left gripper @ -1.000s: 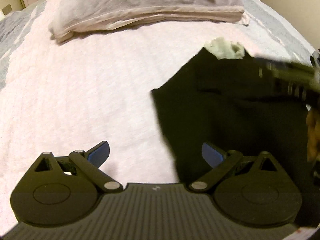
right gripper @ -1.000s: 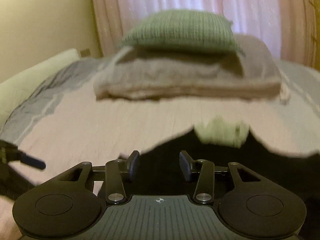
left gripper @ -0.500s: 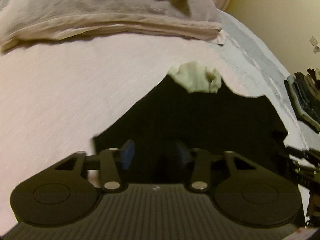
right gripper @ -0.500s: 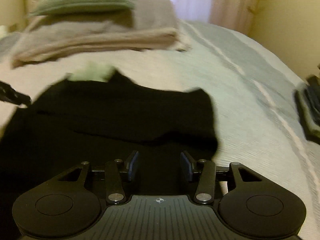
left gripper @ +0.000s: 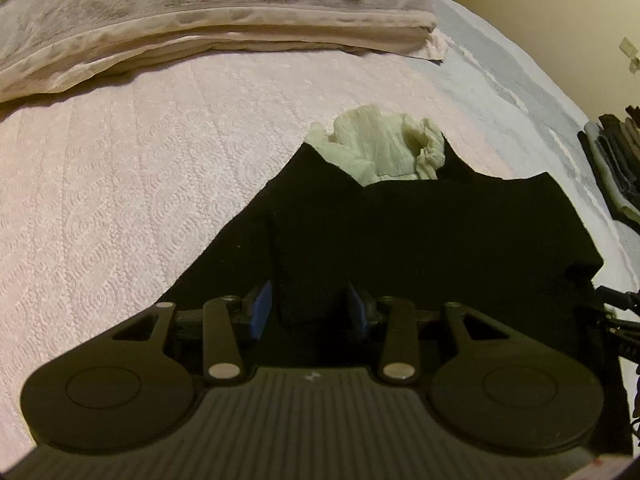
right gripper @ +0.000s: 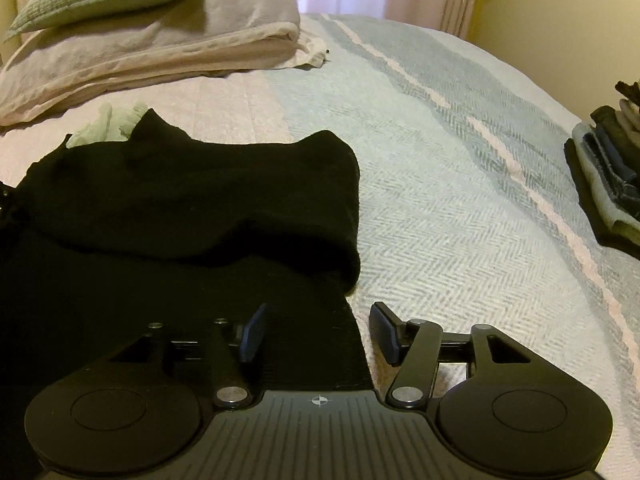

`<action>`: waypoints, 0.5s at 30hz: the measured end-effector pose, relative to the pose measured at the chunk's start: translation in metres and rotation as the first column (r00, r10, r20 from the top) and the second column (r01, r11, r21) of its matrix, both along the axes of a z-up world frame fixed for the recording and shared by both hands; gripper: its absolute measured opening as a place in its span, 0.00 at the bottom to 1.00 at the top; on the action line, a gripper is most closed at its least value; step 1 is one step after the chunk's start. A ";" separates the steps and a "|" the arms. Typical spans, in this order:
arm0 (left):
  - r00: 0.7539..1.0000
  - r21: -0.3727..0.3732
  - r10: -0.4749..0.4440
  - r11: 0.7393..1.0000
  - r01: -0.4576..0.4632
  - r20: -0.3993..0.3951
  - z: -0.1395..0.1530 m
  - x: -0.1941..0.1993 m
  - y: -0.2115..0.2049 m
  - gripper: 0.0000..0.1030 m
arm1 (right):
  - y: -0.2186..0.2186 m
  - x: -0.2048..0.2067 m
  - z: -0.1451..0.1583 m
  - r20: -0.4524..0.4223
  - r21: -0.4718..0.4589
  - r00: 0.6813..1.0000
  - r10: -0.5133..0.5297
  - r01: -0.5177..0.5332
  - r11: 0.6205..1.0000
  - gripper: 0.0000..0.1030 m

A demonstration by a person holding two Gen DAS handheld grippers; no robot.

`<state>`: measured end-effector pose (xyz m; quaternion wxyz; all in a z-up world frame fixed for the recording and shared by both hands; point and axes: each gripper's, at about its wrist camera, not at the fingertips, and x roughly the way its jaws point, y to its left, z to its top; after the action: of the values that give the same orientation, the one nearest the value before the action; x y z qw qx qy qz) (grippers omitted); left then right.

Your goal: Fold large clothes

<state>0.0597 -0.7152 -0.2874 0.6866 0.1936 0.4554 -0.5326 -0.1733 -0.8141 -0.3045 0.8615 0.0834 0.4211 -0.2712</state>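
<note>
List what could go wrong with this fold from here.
1. The left gripper straddles a fold of the black garment with its jaws apart; closing may catch one layer only.
2. The pale green cloth lies at the garment's far edge and could get dragged or folded in.
3. The right gripper sits at the garment's edge, so a pinch may miss.

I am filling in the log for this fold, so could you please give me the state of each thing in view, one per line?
black garment: spread on the bed, partly folded over itself.
left gripper: open, jaws either side of a black fabric fold.
right gripper: open, at the garment's edge.
pale green cloth: crumpled.
beige blanket: folded.
dark clothes stack: folded, at the bed's edge.
</note>
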 end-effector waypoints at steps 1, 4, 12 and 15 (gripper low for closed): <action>1.000 0.000 0.007 1.000 -0.007 -0.008 -0.002 0.001 -0.001 0.34 | 0.000 0.000 0.000 0.001 0.000 1.000 0.001 -0.001 1.000 0.53; 1.000 0.017 0.026 1.000 -0.026 -0.015 -0.009 0.003 -0.009 0.34 | -0.003 0.000 -0.002 0.004 0.003 1.000 0.005 -0.005 1.000 0.54; 0.993 -0.065 -0.048 0.996 0.056 0.108 0.033 -0.024 -0.003 0.00 | -0.005 0.003 -0.003 -0.002 0.002 1.000 -0.006 0.006 1.000 0.56; 0.990 -0.107 -0.049 0.992 0.064 0.134 0.042 -0.025 0.006 0.00 | -0.004 0.008 -0.002 -0.008 -0.004 1.000 -0.011 0.011 1.000 0.56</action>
<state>0.0345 -0.7095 -0.2451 0.7093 0.2027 0.3734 -0.5625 -0.1658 -0.8183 -0.3068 0.8585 0.0831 0.4236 -0.2769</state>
